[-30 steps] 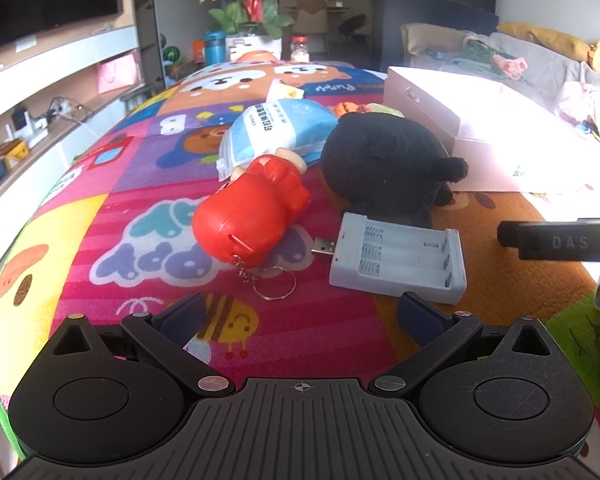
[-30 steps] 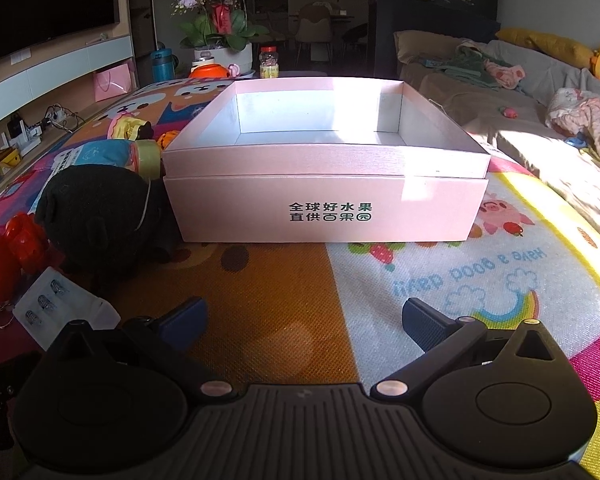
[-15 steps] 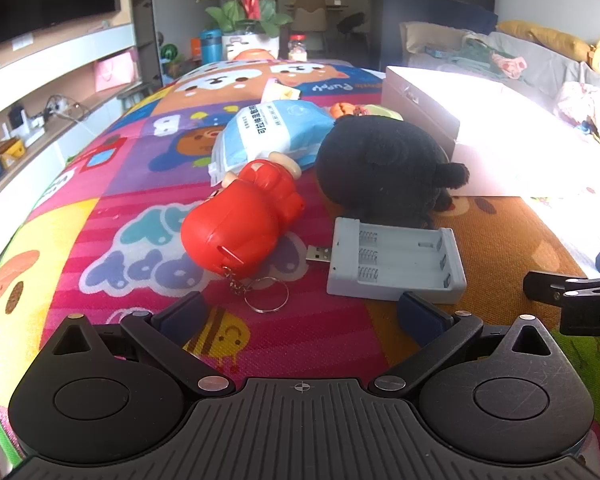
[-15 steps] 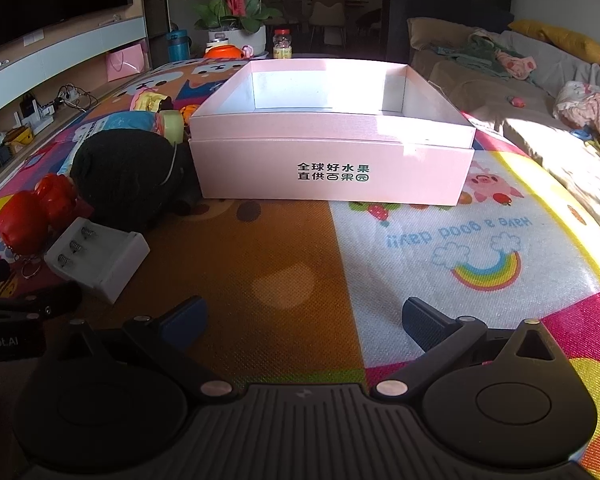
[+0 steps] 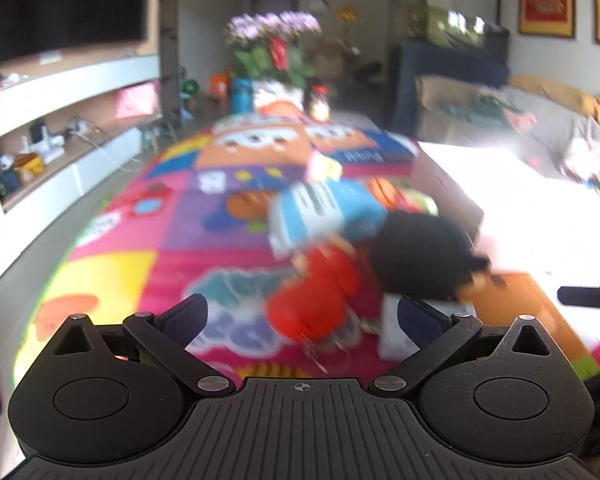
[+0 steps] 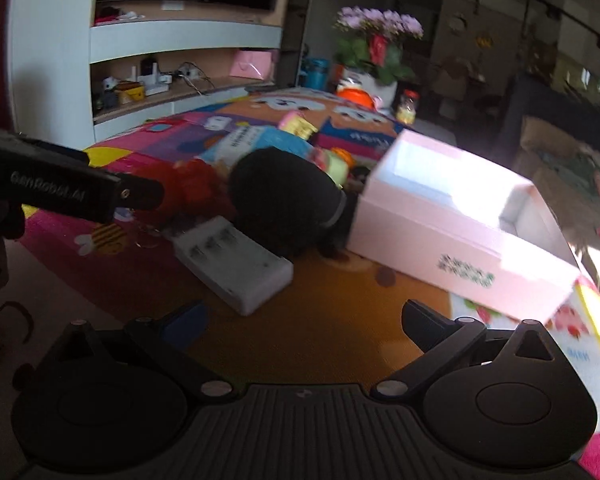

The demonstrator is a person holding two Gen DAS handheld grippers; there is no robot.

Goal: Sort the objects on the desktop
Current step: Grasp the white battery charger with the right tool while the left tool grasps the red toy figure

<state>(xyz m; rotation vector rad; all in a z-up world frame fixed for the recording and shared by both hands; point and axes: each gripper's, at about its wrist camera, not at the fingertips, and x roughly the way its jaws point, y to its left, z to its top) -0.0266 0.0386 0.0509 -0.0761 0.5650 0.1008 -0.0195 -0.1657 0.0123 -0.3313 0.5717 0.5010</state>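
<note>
both grippers have swung in half a second: our left gripper (image 5: 300, 312) has pulled up and back, its view now smeared, and our right gripper (image 6: 300, 320) has turned from the pink box (image 6: 460, 224) toward the clutter at its 11 o'clock. jaws on each stand apart, holding nothing. we judge the right is lining up on the white battery charger (image 6: 234, 264), which lies on the surface just beside the black plush (image 6: 284, 204), with the red toy (image 5: 312, 300) at 10 o'clock. nothing looks sorted yet; the box appears empty. the surface is a bright cartoon mat (image 6: 148, 280); beyond stand shelves (image 6: 180, 36), purple flowers (image 6: 380, 24) and a sunlit sofa (image 5: 540, 128).
</note>
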